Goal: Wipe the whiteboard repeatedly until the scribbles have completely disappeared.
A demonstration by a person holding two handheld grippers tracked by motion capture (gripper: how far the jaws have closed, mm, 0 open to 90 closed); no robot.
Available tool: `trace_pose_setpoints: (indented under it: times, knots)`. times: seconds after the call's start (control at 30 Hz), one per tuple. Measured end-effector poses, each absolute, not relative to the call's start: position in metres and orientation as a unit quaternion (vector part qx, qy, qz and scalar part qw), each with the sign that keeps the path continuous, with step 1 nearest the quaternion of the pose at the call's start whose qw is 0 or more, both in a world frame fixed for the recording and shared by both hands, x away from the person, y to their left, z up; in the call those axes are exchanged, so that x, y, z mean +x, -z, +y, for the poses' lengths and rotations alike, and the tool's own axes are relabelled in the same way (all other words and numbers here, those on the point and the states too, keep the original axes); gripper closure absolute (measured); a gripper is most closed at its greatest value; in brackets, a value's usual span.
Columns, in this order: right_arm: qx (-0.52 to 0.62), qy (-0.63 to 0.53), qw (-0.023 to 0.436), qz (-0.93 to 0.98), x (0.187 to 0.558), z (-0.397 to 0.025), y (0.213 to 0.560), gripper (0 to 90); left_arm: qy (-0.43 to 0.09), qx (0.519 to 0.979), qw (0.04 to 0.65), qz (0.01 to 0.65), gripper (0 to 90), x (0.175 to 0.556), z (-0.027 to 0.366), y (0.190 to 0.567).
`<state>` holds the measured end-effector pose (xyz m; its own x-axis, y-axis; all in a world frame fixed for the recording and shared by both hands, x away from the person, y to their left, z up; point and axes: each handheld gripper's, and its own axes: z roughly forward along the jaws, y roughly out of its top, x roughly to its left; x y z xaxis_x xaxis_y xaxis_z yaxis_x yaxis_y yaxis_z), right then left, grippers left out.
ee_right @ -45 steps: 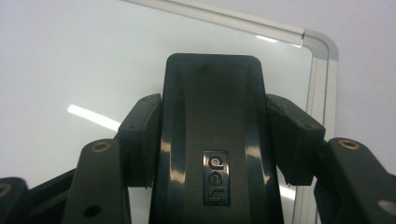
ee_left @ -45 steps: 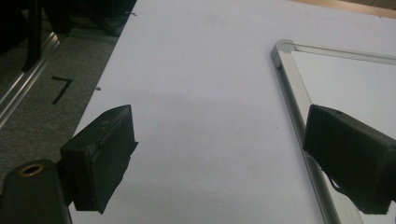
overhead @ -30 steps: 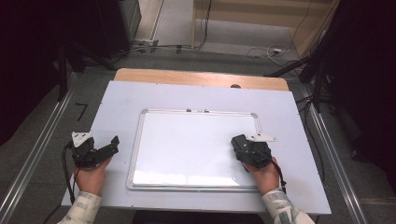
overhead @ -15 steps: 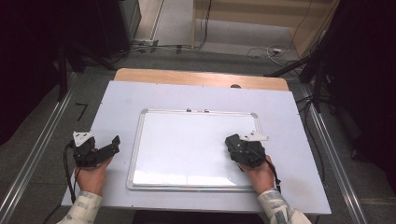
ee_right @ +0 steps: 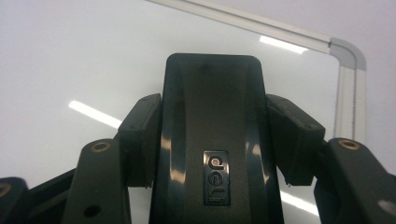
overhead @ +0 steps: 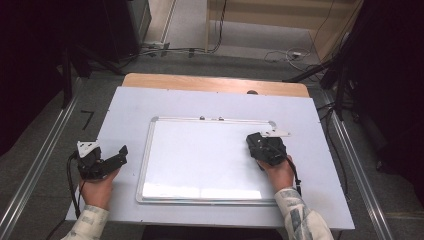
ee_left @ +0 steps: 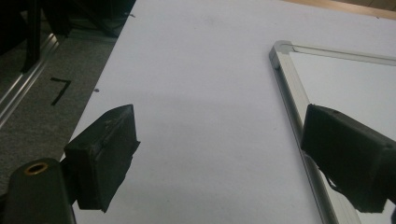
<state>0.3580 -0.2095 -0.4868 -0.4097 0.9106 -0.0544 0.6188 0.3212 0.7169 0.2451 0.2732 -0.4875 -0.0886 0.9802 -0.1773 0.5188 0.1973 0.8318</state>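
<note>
A white whiteboard (overhead: 200, 155) with a silver frame lies flat in the middle of the table. My right gripper (overhead: 259, 145) rests over its right part, shut on a black eraser (ee_right: 212, 107) marked "deli", whose flat body sticks out between the pads (ee_right: 140, 135) above the glossy board (ee_right: 70, 56). The board's far right corner (ee_right: 343, 49) is just beyond it. My left gripper (overhead: 119, 156) sits on the table left of the board, open with nothing between its pads (ee_left: 107, 149). The board's left frame (ee_left: 292, 88) runs past its right pad.
The pale table top (overhead: 200, 100) ends in a wooden strip (overhead: 215, 84) at the far side. Two small dark knobs (overhead: 210, 118) sit on the board's top frame. Metal rails (overhead: 40, 165) flank the table, and cables lie on the floor (overhead: 280, 55) beyond.
My right gripper with the eraser has slid a little left and away from me over the board. The left gripper has stayed where it was.
</note>
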Motion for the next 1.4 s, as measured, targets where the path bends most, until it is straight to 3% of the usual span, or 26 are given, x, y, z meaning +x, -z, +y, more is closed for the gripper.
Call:
trace_pose_setpoints:
  times: [0.7, 1.07, 1.4]
  knots:
    - [0.545, -0.293, 0.25, 0.745, 0.405, -0.231, 0.484, 39.4, -0.3, 0.556, 0.382, 0.674, 11.4, 0.245, 0.275, 0.488]
    - [0.53, -0.296, 0.246, 0.755, 0.391, -0.229, 0.484, 39.4, -0.301, 0.557, 0.38, 0.674, 11.4, 0.246, 0.274, 0.488]
    - [0.489, -0.313, 0.229, 0.781, 0.351, -0.219, 0.487, 39.4, -0.302, 0.56, 0.379, 0.672, 11.4, 0.245, 0.273, 0.488]
